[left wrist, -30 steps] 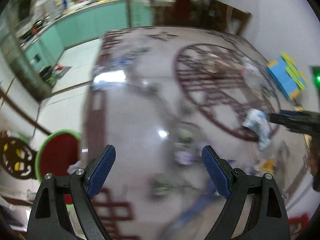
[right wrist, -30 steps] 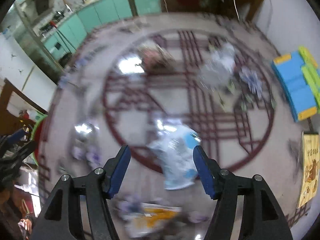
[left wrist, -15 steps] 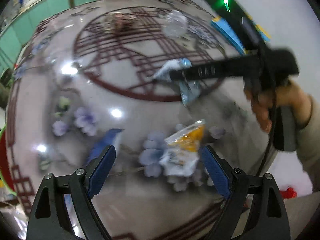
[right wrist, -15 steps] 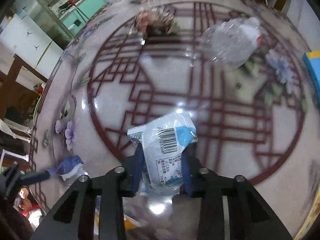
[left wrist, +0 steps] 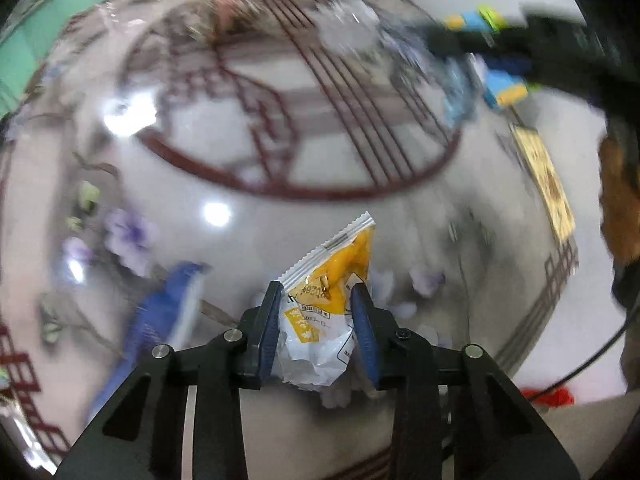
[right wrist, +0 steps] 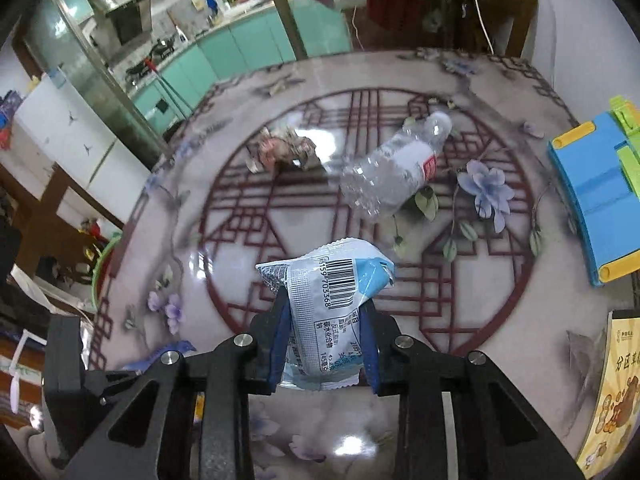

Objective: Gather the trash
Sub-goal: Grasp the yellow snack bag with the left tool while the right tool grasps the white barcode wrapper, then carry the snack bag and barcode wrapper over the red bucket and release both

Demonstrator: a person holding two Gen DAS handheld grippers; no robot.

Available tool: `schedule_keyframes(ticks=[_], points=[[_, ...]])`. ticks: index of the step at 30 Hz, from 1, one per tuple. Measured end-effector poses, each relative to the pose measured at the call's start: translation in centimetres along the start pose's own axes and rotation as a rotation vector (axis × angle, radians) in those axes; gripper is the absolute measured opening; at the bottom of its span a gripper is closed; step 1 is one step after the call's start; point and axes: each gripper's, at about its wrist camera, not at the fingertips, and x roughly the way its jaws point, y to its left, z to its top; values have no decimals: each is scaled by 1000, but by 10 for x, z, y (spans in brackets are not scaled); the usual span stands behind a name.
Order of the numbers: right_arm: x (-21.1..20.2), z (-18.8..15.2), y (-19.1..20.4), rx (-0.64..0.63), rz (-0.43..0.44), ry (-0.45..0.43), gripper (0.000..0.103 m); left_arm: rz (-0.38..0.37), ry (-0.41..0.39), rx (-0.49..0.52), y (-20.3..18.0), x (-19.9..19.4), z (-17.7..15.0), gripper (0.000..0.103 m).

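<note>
Half a second ago my left hand-held gripper [left wrist: 318, 334] stood wide over the yellow-and-white wrapper [left wrist: 324, 320]; now it is clenched on it. My right hand-held gripper [right wrist: 326, 338] still grips the blue-and-white wrapper [right wrist: 330, 312], now lifted off the bench [right wrist: 500, 320]. Bare patterned surface lies between me and the far pieces. On the bench I count one crumpled pink wrapper [right wrist: 282, 150] and one clear plastic bottle [right wrist: 396, 168], near each other, well from the edges.

Both the left gripper [left wrist: 318, 320] and the right gripper [right wrist: 325, 330] are matte black plastic. Their fingers [left wrist: 362, 332] carry blue pads. Silver screws dot the linkages.
</note>
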Motion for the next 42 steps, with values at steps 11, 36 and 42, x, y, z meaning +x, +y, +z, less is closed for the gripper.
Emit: schedule_keyframes(ticks=[11, 36, 42], points=[[-10, 15, 58, -91, -31, -57, 29, 142, -186, -156, 65, -68, 32, 33], [-18, 33, 176, -208, -195, -145, 29, 146, -236, -197, 148, -104, 20, 34], [-15, 36, 196, -222, -232, -155, 29, 144, -238, -206, 169, -108, 17, 34]])
